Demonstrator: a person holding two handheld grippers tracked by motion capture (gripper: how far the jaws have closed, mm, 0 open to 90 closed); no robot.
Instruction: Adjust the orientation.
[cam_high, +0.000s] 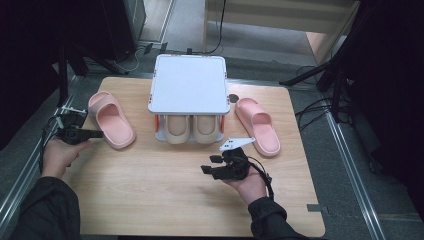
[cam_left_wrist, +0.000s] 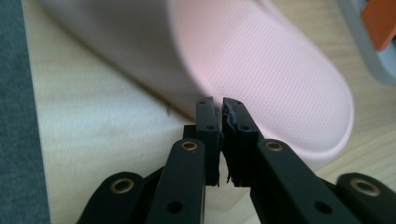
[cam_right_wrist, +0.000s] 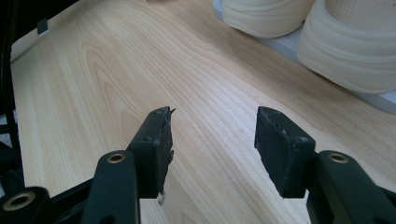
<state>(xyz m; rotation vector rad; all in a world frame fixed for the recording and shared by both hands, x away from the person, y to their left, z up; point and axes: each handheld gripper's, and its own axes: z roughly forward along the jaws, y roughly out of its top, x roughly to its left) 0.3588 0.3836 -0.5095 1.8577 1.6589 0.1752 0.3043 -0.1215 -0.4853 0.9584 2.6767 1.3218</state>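
— Dark floor and cables all round, pale wooden tabletop (cam_high: 165, 195) in the middle. Far left?

— Left gripper (cam_high: 95, 133) at the tabletop's left edge, held in the left hand (cam_high: 57, 155), pointing at the left pink slipper (cam_high: 111, 119). Jaws nearly pressed together, only a thin slit between the pads, nothing pinched. Tips right at the slipper's near side; touching or just short, cannot tell. In the left gripper view, same slipper (cam_left_wrist: 261, 79) big and blurred just past the tips.

— Lying how?

— Flat on the tabletop, sole down, angled, well left of the rack.

— And the middle?

— Small white rack (cam_high: 189, 82) with a flat top and orange posts, standing at the back centre. Pair of beige slippers (cam_high: 192, 129) tucked side by side on its lower level, seen also in the right gripper view (cam_right_wrist: 345, 51) at top right.

— Then further right?

— Right gripper (cam_high: 207, 167) in front of the rack, held in the right hand (cam_high: 250, 186), grey plate on top, cable trailing over the wrist. Jaws spread wide, nothing between them, bare wood below. Beyond, right pink slipper (cam_high: 257, 125), flat beside the rack's right side, near the gripper but apart from it.
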